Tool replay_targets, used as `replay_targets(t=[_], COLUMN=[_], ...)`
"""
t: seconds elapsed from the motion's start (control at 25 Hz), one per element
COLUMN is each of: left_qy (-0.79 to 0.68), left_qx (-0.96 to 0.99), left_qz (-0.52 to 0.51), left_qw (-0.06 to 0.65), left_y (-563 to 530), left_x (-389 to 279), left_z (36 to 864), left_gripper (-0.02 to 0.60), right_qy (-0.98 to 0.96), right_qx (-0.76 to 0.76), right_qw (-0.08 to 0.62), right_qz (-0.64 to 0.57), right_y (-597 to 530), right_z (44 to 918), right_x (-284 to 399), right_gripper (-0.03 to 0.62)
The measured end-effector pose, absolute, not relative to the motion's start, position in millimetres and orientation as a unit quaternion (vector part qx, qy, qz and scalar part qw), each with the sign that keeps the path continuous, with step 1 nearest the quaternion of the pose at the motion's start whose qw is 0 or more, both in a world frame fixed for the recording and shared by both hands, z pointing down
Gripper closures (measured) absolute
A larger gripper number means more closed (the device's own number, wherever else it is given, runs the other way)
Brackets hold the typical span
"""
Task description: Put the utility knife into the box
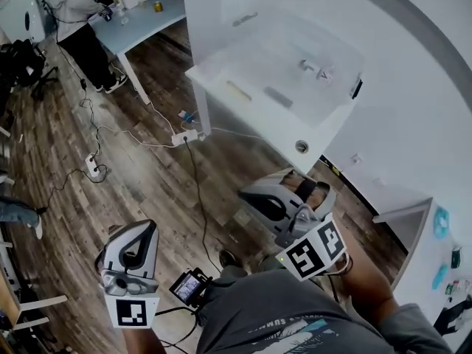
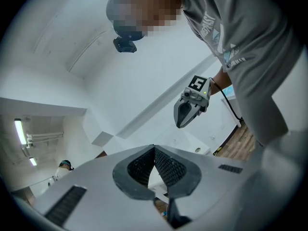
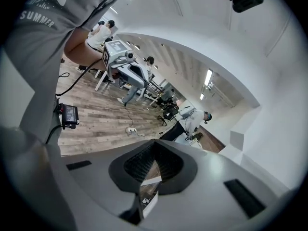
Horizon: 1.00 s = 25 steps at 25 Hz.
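Note:
Both grippers are held low over the wooden floor, close to my body and well short of the white table (image 1: pixel 221 76). My left gripper (image 1: pixel 140 231) is shut with nothing in it; in its own view the ribbed pads (image 2: pixel 166 166) meet at the tip. My right gripper (image 1: pixel 249 195) is also shut and empty, and its pads (image 3: pixel 166 163) are closed together. Each gripper shows in the other's view: the right gripper (image 2: pixel 179 125) and the left gripper (image 3: pixel 142 84). On the table lie a grey bar (image 1: pixel 279 96) and a pale stick (image 1: pixel 238 91). I cannot tell which object is the knife or the box.
Cables and power strips (image 1: pixel 94 169) trail over the floor in front of the table. A small screen device (image 1: pixel 189 287) hangs at my waist. Another person (image 1: pixel 74 13) stands at a second table at the far left. A white cabinet (image 1: pixel 435 249) stands at the right.

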State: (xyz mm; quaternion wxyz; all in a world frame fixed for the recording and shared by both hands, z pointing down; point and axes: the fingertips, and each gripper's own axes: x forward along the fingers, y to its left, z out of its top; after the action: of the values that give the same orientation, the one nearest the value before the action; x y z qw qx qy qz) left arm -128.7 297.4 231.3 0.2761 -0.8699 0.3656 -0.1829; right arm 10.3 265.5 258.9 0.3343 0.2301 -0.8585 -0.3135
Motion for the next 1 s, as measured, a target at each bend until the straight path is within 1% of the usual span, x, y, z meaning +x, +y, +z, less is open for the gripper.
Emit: replay_targets(t=[0.16, 0.32, 0.4, 0.56, 1.0], left_qy=[0.36, 0.351, 0.352, 0.365, 0.381], left_qx=[-0.877, -0.881, -0.878, -0.875, -0.857], left_qz=[-0.167, -0.131, -0.144, -0.188, -0.238], left_qw=[0.27, 0.29, 0.289, 0.255, 0.253], left_y=[275.8, 234.5, 218.7, 198.4, 136.7], left_x=[-133.4, -112.6, -104.1, -96.5, -51.4], left_z=[226.7, 218.3, 219.5, 236.7, 236.6], left_gripper=[0.571, 0.571, 0.571, 0.571, 0.571], right_qy=[-0.859, -0.853, -0.859, -0.867, -0.887], right_qx=[0.232, 0.247, 0.242, 0.228, 0.196], right_qw=[0.341, 0.346, 0.34, 0.334, 0.3], right_qz=[-0.303, -0.303, -0.298, -0.291, -0.293], right_y=[250.1, 211.3, 196.1, 174.1, 106.3], right_z=[259.8, 259.1, 262.6, 274.5, 282.1], right_x=[8.8, 30.8, 37.8, 47.5, 79.0], right_gripper=[0.585, 0.584, 0.585, 0.585, 0.583])
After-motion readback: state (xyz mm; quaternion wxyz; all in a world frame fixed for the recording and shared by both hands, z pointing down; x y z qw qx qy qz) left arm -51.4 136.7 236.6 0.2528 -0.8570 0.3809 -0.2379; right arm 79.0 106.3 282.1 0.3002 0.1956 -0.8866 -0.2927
